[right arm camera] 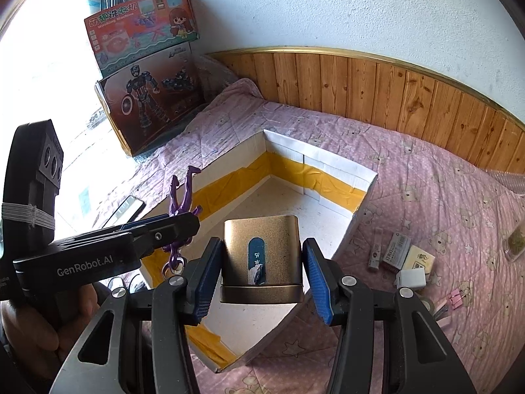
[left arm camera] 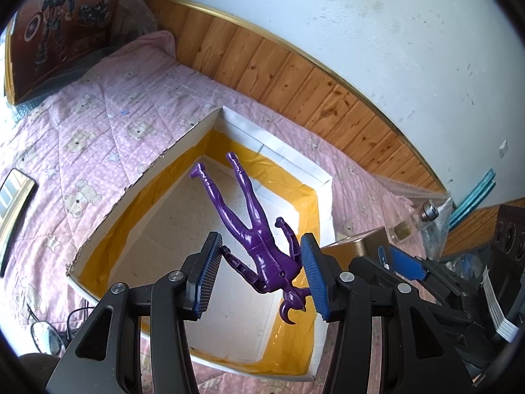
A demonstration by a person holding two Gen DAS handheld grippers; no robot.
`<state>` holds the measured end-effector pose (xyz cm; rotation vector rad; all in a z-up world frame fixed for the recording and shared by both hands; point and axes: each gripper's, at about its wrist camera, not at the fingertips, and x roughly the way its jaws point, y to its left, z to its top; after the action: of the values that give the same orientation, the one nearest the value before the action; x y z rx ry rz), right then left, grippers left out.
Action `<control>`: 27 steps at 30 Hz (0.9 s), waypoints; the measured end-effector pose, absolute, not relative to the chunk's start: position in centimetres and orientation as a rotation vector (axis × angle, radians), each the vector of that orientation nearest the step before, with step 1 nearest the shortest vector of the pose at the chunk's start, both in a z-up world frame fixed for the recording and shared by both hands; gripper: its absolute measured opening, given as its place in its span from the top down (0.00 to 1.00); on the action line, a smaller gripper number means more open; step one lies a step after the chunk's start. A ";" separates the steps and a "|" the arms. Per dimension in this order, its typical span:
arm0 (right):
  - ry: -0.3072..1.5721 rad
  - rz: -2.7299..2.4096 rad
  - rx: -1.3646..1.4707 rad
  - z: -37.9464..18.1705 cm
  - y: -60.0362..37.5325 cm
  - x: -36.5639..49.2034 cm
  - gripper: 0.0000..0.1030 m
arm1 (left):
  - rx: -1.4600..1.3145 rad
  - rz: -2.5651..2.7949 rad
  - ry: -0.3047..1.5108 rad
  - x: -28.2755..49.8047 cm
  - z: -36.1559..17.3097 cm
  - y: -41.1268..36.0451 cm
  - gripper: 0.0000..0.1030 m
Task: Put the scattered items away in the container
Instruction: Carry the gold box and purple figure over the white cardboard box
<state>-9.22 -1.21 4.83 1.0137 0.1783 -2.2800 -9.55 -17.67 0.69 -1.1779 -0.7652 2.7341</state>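
Both tongs hang over the open white box on the pink bed cover. The left tongs grip the purple toy figure by its arms, long axis pointing away, legs toward the far wall. The right tongs clamp the gold tin upright. Each load is directly above the box floor, so only a release downward seems needed.

Black fingers, blue ribbed pads, silver screws

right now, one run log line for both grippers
left gripper: shut on purple figure | right gripper: shut on gold tin | both over white box
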 end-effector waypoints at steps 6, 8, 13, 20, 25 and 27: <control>0.179 -2.278 1.026 4.6 -1.6 -10.8 0.50 | -1.179 2.727 -0.766 -11.4 0.8 -18.0 0.50; 0.177 -2.278 1.030 4.5 -1.7 -11.4 0.50 | -1.180 2.727 -0.765 -12.1 0.8 -18.2 0.50; 0.171 -2.279 1.039 4.3 -1.8 -12.7 0.50 | -1.190 2.720 -0.760 -14.0 0.9 -18.2 0.50; 0.159 -2.277 1.047 4.2 -1.9 -14.4 0.50 | -1.217 2.699 -0.769 -16.9 0.7 -18.2 0.50; 0.166 -2.276 1.055 3.8 -2.3 -15.8 0.50 | -1.256 2.669 -0.770 -18.8 0.0 -17.9 0.50; 0.174 -2.273 1.060 3.7 -2.5 -16.5 0.50 | -1.272 2.655 -0.772 -19.5 -0.2 -17.8 0.50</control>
<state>-16.50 -2.46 3.70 1.0597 0.1736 -2.2732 -19.53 -17.83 -0.21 -1.2719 -0.7715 2.6551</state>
